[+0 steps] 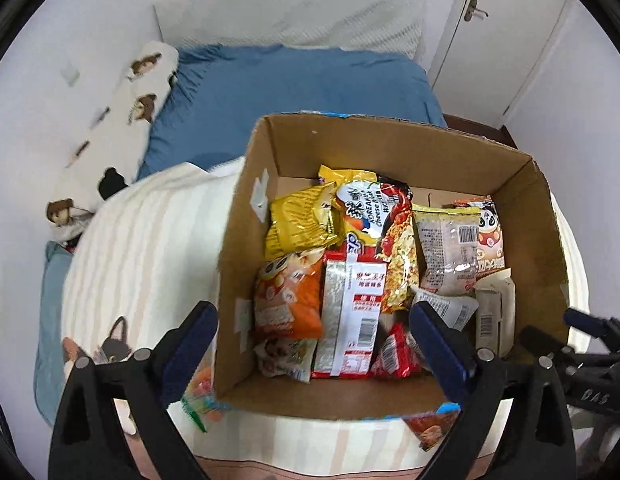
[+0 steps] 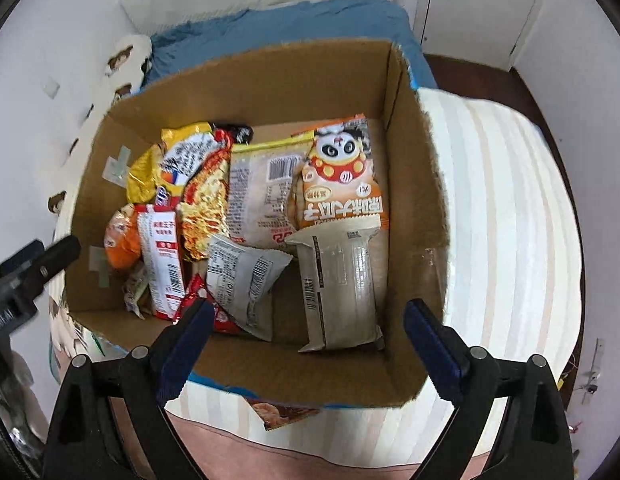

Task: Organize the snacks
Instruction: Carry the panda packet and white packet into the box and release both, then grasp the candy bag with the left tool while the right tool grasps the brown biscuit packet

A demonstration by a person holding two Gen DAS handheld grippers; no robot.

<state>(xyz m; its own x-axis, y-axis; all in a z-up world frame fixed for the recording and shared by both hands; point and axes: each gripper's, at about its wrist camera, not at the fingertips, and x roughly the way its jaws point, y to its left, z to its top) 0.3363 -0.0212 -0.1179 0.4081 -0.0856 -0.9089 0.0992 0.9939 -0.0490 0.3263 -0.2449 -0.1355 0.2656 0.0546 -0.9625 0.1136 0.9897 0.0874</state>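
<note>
I'm looking down steeply into the cardboard box, which sits on a striped blanket on the bed. Both tools hang above its near rim.

My left gripper is spread wide and holds nothing; its left finger is outside the box's left wall, its right finger over the packets. Straight ahead between the fingers lies a red-and-silver packet with Chinese print and a barcode. Beyond it is a noodle pack reading "KOREAN" and "Cheese", with a yellow foil bag to its left. An orange bag lies by the left finger.

My right gripper is likewise released and empty. Between its fingers lies a beige wrapped packet, barcode near its edge. Just past it stands an orange panda-print bag with large Chinese characters I see upside down. A grey barcoded pouch is toward the left finger. Outside the near wall, a snack packet pokes out under the box.
</note>
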